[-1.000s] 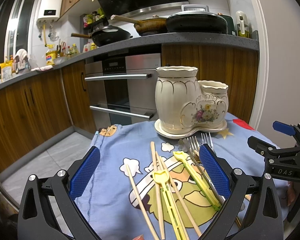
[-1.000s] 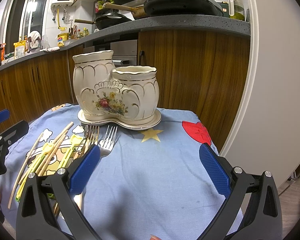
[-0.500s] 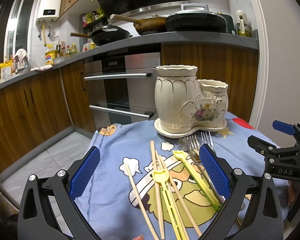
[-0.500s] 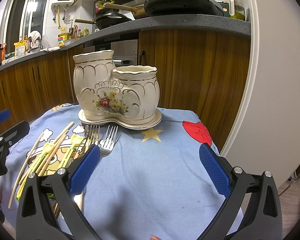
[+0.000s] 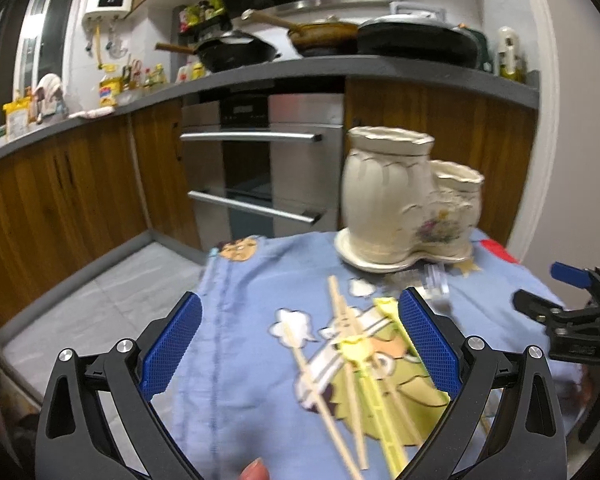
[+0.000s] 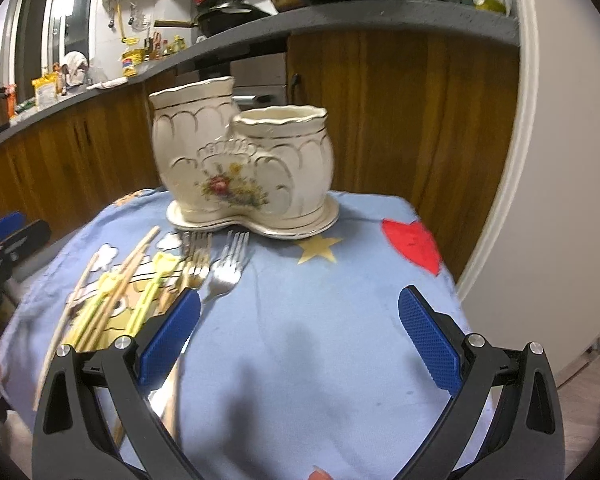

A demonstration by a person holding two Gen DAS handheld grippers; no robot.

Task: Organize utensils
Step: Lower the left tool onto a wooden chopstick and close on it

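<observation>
While the chopsticks (image 5: 342, 364) and forks (image 6: 220, 260) lie loose before the empty ceramic utensil holder (image 6: 240, 168), the left gripper (image 5: 300, 348) and right gripper (image 6: 300, 340) hover spread wide, holding nothing, probably ready to pick.

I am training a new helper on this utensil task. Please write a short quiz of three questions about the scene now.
1. True or false: the ceramic holder already contains forks.
2. Which lies nearer the holder: A) forks B) yellow training chopsticks?
3. Fill in: both the left hand-held gripper and right hand-held gripper are ____ and hold nothing.

Key: 1 false; 2 A; 3 open.
</observation>
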